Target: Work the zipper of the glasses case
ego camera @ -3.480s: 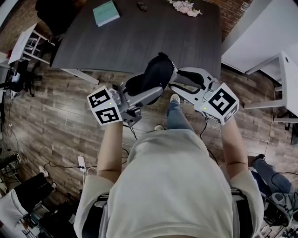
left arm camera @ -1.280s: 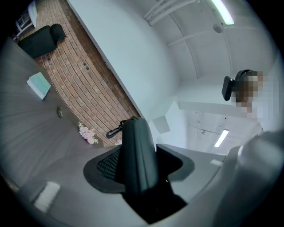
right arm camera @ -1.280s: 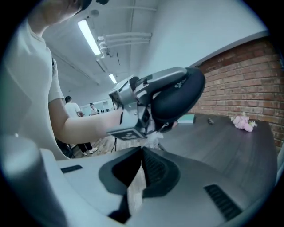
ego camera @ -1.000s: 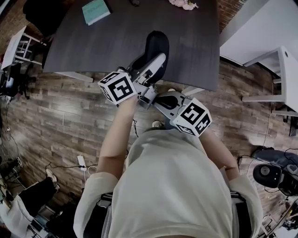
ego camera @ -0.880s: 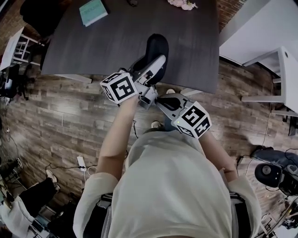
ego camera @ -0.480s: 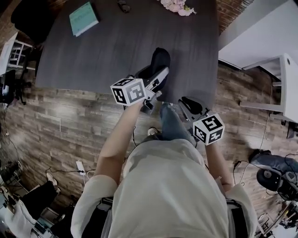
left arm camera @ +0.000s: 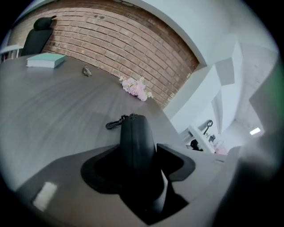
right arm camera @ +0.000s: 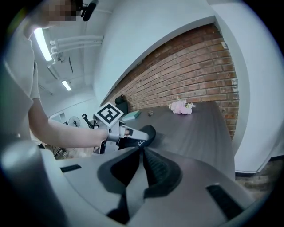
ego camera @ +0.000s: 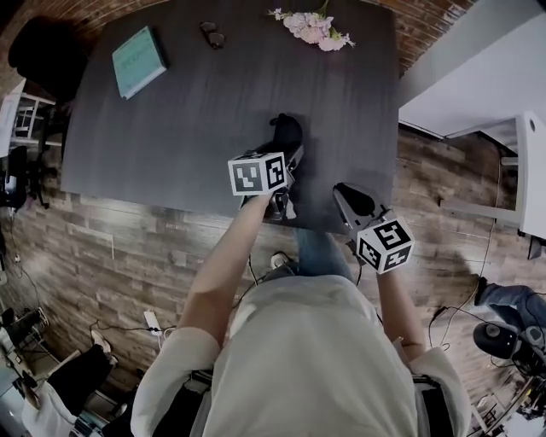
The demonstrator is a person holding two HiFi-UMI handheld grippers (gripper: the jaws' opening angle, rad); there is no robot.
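Observation:
The black glasses case (ego camera: 287,132) stands on its edge over the front part of the dark table (ego camera: 196,119); I cannot tell whether it touches the top. My left gripper (ego camera: 287,155) is shut on its near end. In the left gripper view the case (left arm camera: 135,133) fills the jaws of the left gripper (left arm camera: 137,155), and its zipper pull (left arm camera: 115,123) hangs at the far end. My right gripper (ego camera: 343,191) is off to the right near the table's front edge, apart from the case. Its jaws have just been closing, and the right gripper (right arm camera: 142,153) shows nothing between them.
On the table's far side lie a teal book (ego camera: 136,60), a small dark object (ego camera: 211,34) and pink flowers (ego camera: 311,26). A black chair (ego camera: 43,51) stands at the far left. White furniture (ego camera: 531,171) stands to the right. The wooden floor below carries cables.
The left gripper carried the case down and forward over the table. The right gripper drew away from the case to the right; earlier both were at the case in the air.

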